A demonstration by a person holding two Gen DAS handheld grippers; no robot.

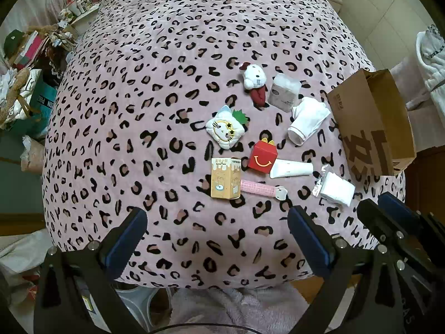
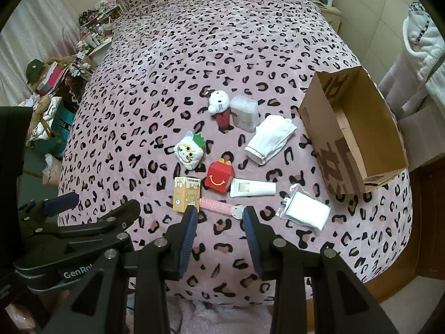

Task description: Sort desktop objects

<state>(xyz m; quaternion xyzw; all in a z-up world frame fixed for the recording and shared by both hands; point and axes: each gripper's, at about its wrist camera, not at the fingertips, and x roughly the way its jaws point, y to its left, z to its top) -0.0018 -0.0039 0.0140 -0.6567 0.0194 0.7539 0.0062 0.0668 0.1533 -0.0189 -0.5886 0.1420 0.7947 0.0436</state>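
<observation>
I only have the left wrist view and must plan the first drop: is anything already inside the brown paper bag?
Observer: The right wrist view looks into the brown paper bag; nothing shows inside it.
Operator: Is the right gripper holding anything?
Observer: No. The right gripper has its jaws apart, gripping nothing.
Operator: What lies nearest it?
Observer: The pink strip appears just beyond its fingertips.

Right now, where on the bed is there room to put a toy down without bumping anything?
The wide stretch of blanket behind the white cat plush is bare, up to the pillows. So is the left side, past the square cat plush and the yellow box. It is crowded between the red box and the brown paper bag.
</observation>
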